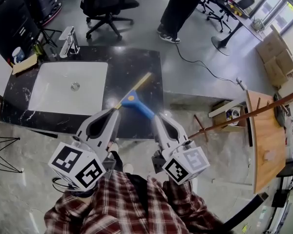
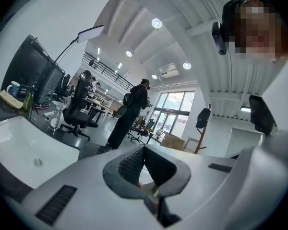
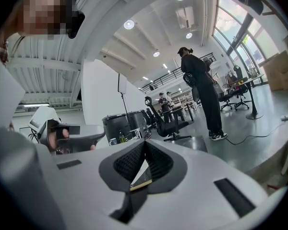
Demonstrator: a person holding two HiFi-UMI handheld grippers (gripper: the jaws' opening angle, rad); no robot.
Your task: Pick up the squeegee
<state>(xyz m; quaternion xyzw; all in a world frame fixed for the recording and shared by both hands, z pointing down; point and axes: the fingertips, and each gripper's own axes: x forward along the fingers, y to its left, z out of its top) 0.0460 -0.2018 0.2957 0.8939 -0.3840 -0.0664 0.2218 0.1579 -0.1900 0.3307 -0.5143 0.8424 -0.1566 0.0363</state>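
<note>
The squeegee lies on the black marble counter near its front right corner. It has a blue handle and a long yellow blade that runs back and to the right. My left gripper points at the blade's near end, just short of it, and its jaws are shut with nothing held. My right gripper is by the end of the blue handle, its jaws shut and empty too. A yellow strip of the squeegee shows low through the gap behind the right jaws.
A white sink fills the counter's left half, with a faucet behind it and a cup at the far left corner. A person and an office chair stand beyond the counter. A wooden table is on the right.
</note>
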